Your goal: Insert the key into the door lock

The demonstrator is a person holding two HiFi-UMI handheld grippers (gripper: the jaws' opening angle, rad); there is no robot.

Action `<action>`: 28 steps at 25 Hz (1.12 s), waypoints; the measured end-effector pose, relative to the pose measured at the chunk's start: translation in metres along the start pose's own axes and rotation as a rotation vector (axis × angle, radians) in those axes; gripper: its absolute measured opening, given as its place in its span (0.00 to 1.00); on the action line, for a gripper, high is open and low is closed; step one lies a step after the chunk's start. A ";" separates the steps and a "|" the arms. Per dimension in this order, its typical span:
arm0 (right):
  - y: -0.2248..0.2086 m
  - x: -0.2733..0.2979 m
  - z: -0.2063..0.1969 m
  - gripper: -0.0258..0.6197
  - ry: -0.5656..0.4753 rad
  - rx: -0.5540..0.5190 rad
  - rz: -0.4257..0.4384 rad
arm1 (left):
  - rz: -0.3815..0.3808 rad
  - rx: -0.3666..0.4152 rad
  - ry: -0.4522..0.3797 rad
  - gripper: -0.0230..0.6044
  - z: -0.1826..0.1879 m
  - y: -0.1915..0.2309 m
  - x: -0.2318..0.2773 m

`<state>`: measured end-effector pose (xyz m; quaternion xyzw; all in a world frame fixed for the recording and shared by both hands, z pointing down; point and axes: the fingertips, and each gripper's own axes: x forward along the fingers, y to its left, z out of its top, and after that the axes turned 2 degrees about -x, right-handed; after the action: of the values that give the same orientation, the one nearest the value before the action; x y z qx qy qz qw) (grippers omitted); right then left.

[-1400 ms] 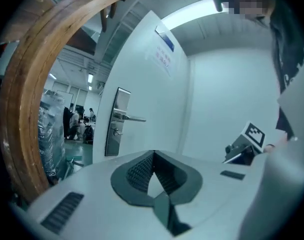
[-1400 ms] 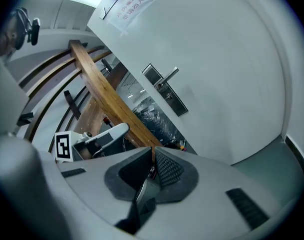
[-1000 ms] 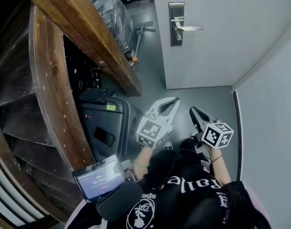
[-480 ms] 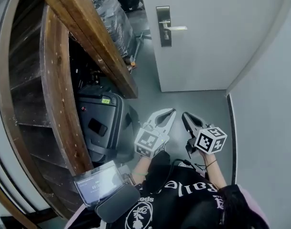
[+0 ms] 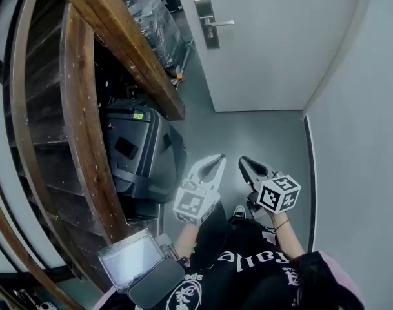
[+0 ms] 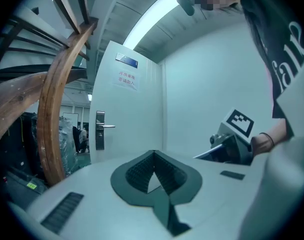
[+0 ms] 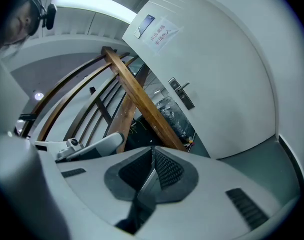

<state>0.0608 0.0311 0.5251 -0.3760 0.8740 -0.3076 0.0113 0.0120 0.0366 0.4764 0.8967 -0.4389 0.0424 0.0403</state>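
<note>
Key (image 7: pixel 148 182) is sitting pinched in the right gripper (image 7: pixel 152 150), as far as I'm reading it. A thin pale metal strip is showing between the ribbed pads (image 7: pixel 167 171), with the jaws clamped on it. The left gripper (image 6: pixel 152 153) is clenched too, but on nothing; only pale wall is peeking through the little gap behind its tips.

In the head view both grippers are hanging low over the grey floor (image 5: pixel 261 134), near each other. The door lock (image 5: pixel 208 23) is sitting well apart from them, up on the white door (image 5: pixel 280 44) by the lever handle (image 5: pixel 223 23).

So I'm judging this as the approach step, with nothing lined up yet. Things I'd be watching:

- **Grip:** the key is going to need carrying up without the clamp loosening. So little of it is showing that I can't tell which way the blade is facing.
- **Alignment:** squaring it to the keyhole before pushing is going to matter. The keyhole itself is too small to make out from here.
- **Clearance:** the wooden stair rail (image 5: pixel 119 37) is crowding the left side, so I'd be tucking the left gripper out of the way.
</note>
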 end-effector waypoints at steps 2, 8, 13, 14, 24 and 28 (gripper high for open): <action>0.008 -0.010 -0.006 0.09 -0.001 0.002 0.014 | 0.014 -0.023 -0.005 0.04 0.002 -0.010 -0.013; 0.039 -0.021 -0.023 0.09 0.006 -0.022 0.054 | 0.056 -0.092 -0.001 0.04 -0.010 -0.016 -0.048; 0.056 -0.030 -0.035 0.09 0.011 -0.046 0.047 | 0.043 -0.115 0.014 0.04 -0.018 -0.025 -0.069; 0.059 -0.032 -0.040 0.09 0.017 -0.050 0.041 | 0.044 -0.119 0.016 0.04 -0.021 -0.026 -0.076; 0.117 -0.049 -0.093 0.09 0.025 -0.050 -0.020 | 0.016 -0.175 0.035 0.04 -0.043 -0.027 -0.155; 0.134 -0.051 -0.100 0.09 0.008 -0.054 -0.037 | -0.012 -0.165 0.032 0.04 -0.041 -0.026 -0.170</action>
<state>-0.0149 0.1892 0.5221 -0.3909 0.8749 -0.2857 -0.0078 -0.0730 0.1900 0.4969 0.8921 -0.4348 0.0200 0.1215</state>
